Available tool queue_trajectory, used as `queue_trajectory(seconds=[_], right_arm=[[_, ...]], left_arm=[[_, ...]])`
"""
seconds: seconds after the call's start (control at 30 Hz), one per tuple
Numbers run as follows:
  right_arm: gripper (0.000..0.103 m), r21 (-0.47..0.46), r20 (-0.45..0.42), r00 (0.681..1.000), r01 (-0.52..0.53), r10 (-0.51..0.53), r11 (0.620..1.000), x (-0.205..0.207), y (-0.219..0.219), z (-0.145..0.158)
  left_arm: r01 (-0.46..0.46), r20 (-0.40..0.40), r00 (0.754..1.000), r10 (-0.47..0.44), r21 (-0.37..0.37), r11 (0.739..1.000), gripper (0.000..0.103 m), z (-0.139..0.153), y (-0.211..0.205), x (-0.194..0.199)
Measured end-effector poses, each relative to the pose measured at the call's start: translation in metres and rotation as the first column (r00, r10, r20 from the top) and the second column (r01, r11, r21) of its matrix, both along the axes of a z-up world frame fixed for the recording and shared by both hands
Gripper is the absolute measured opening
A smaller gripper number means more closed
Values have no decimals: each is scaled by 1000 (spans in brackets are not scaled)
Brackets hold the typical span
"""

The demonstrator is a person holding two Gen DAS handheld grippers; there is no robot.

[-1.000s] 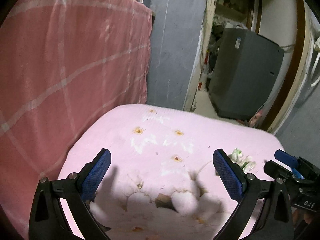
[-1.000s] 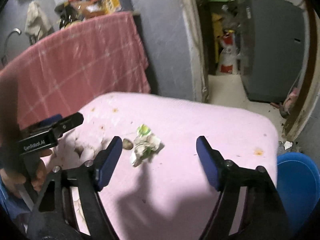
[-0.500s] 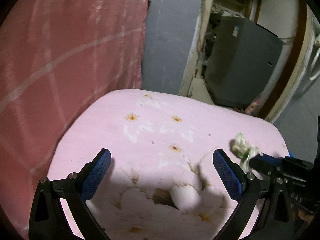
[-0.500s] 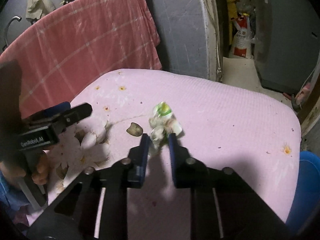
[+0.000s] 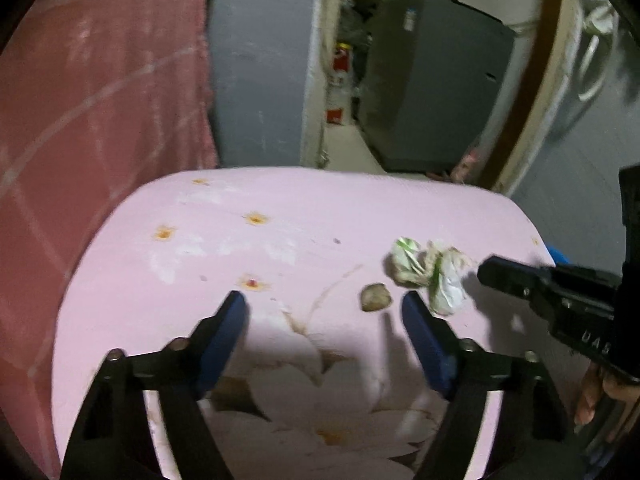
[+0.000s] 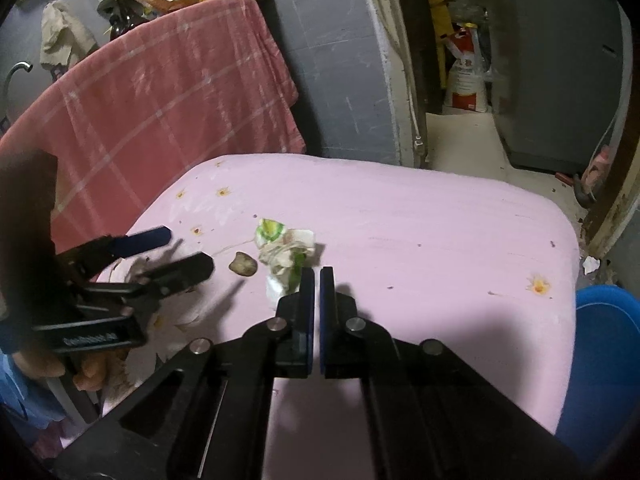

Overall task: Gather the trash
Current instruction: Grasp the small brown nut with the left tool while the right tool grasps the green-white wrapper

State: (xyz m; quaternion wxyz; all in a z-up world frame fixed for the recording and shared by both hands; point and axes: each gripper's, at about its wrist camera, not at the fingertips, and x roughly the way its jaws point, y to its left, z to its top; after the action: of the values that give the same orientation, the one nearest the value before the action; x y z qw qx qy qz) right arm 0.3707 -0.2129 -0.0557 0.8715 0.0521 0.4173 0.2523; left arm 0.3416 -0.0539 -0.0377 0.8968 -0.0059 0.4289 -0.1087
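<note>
Left wrist view: the left gripper (image 5: 322, 312) hangs over a soft pink quilted cushion (image 5: 304, 208) printed with small flowers; its blue ribbed pads are closing with nothing between them. A small brown lump (image 5: 375, 297) lies just inside the right finger's tip, and a crumpled white-green wrapper (image 5: 428, 270) sits just beyond that tip.

Right wrist view: the right gripper (image 6: 316, 280) is closed, pads nearly meeting, empty. The crinkled wrapper (image 6: 286, 252) touches the left finger's outer side, with the lump (image 6: 243, 265) further left.
</note>
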Motion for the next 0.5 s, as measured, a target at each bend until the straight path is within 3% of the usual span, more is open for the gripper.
queue_trajectory(seconds=[0.07,0.3,0.43,0.5], right_arm=[[2,7,-3,1000,9,-8,1000,1,-3,0],[5,39,-18,999,39,-38,998,5,-14,-2],[9,38,-19,999,43,-43,998,6,-14,-1],[14,35,-18,999,42,-41,999,6,-13,-1]], left_arm=[[25,-14,1000,-25,1,1000,59,-4,-5,1],[79,-56,995,-79,-8,997,42,-11,-21,10],[110,-73,991,-109,3,994,16,-12,-31,13],[111,-72,991,-110,3,994,16,-13,-29,11]])
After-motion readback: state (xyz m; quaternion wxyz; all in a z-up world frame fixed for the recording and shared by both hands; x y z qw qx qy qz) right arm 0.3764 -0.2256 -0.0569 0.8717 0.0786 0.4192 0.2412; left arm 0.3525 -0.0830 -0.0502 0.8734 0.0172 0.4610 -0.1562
